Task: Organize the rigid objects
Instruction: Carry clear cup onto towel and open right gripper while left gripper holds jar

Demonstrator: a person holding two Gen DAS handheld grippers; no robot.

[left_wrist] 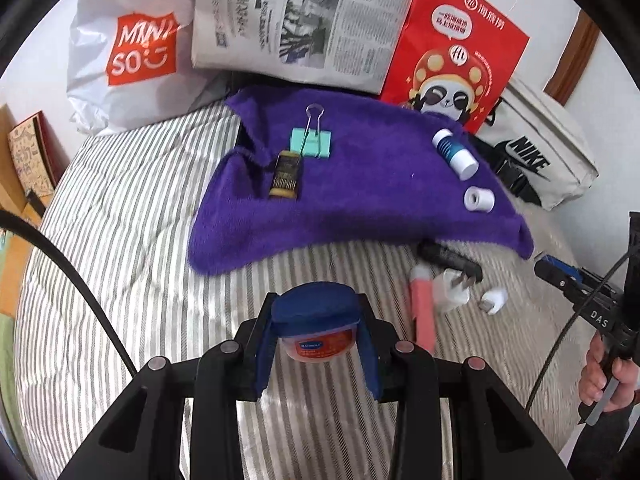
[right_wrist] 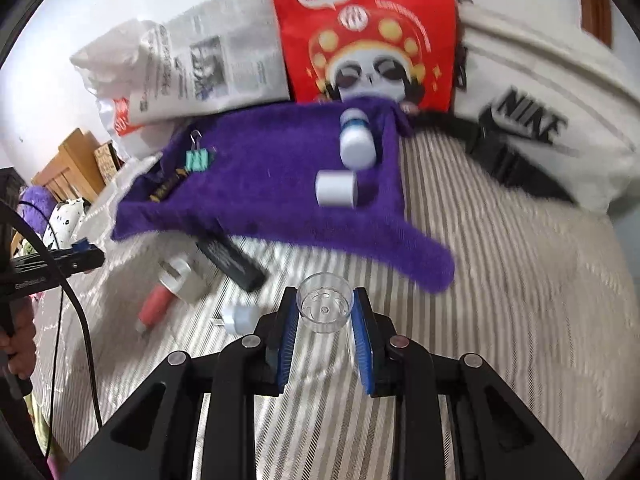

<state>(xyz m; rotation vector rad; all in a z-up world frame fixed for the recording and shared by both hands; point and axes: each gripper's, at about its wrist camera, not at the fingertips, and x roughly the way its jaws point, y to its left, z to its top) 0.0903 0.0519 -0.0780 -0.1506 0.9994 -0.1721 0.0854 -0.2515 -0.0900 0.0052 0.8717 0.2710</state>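
While four items already lie on the purple towel [left_wrist: 360,184] — a mint binder clip [left_wrist: 311,142], a dark bit case [left_wrist: 285,176], a white-and-blue bottle [left_wrist: 455,153] and a small white roll [left_wrist: 479,199] — the sorting is judged to be roughly half done. On the striped bedding [left_wrist: 120,240] beside the towel, a black bar [right_wrist: 230,258], a pink tube [left_wrist: 423,312], a white charger [left_wrist: 454,290] and a small white plug [right_wrist: 240,317] are seen to remain. A blue-lidded jar [left_wrist: 314,322] is clamped in the left gripper [left_wrist: 316,332], held above the bedding just short of the towel edge. A clear plastic cup [right_wrist: 325,306] is gripped between the narrowed blue pads of the right gripper [right_wrist: 325,320], likewise raised near the towel's corner. Both tools are pointed forward toward the towel.
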